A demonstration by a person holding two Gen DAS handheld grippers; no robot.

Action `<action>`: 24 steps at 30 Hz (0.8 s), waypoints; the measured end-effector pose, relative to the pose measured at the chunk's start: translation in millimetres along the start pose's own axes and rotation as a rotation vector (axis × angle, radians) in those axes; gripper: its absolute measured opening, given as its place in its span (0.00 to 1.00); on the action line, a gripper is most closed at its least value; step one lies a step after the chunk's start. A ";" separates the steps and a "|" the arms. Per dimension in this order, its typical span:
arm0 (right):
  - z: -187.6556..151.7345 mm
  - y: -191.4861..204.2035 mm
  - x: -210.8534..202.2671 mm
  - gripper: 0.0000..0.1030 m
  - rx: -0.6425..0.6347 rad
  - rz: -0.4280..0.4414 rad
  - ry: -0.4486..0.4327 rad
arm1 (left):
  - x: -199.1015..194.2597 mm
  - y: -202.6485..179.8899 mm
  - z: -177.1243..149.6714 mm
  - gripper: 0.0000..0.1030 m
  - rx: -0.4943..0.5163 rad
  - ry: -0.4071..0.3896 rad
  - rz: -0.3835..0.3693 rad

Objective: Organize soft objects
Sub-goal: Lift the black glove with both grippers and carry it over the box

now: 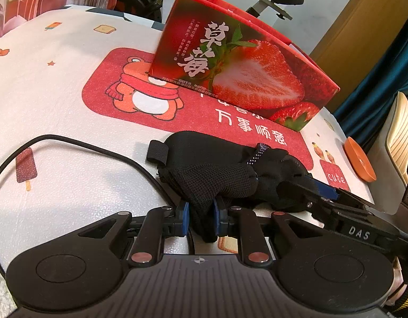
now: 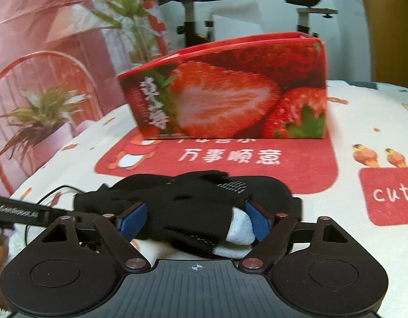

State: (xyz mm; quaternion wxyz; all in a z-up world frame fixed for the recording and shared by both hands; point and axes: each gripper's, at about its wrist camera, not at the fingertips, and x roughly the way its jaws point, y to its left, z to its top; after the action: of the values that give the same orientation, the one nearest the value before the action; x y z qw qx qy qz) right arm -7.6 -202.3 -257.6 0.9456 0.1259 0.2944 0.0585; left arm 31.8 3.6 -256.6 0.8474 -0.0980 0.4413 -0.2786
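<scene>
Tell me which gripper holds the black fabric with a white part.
The right gripper: its black fabric shows white lining. The left gripper pinches all-black mesh fabric.

One box [image 1: 238,61] stands on one red mat [image 1: 198,122]. One black cable [image 1: 79,145], one orange disc [image 1: 359,159]. Two claws, left [image 1: 200,218] and right [image 2: 194,224].

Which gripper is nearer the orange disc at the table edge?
Right. The right gripper reaches in beside the orange disc; the left gripper sits farther away, clamping black fabric.
</scene>
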 end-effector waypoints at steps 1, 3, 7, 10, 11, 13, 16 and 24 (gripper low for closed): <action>0.4 2.3 -0.5 0.62 -0.009 0.011 -0.001 | 0.1 0.1 0.0 0.19 0.001 0.000 0.000; 1.5 5.3 -1.7 0.52 -0.018 0.026 -0.008 | 0.0 -0.3 -0.4 0.19 0.002 -0.001 0.001; 5.1 5.8 -6.0 0.24 -0.010 0.014 -0.029 | 0.6 0.1 0.9 0.18 -0.002 0.001 -0.002; 7.3 4.6 -11.6 0.16 0.003 0.023 -0.045 | -1.0 1.5 2.3 0.17 -0.007 -0.007 -0.002; 7.8 5.2 -13.6 0.15 0.001 0.023 -0.051 | -2.1 1.3 2.7 0.16 -0.007 -0.012 -0.006; 11.2 6.4 -18.2 0.14 -0.002 0.021 -0.067 | -6.2 -2.0 3.6 0.15 0.006 -0.031 -0.014; 24.3 6.3 -29.4 0.14 0.009 0.039 -0.112 | -15.9 -10.4 7.7 0.15 0.047 -0.066 -0.029; 86.4 3.4 -36.6 0.14 -0.011 0.049 -0.205 | -47.4 -34.1 54.0 0.15 0.146 -0.204 -0.068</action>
State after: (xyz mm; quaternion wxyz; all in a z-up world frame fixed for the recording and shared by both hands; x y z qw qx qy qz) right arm 11.7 -223.4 -168.2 0.9696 0.1331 0.1928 0.0703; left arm 40.4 -2.4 -177.7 0.8829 -0.0786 0.3277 -0.3270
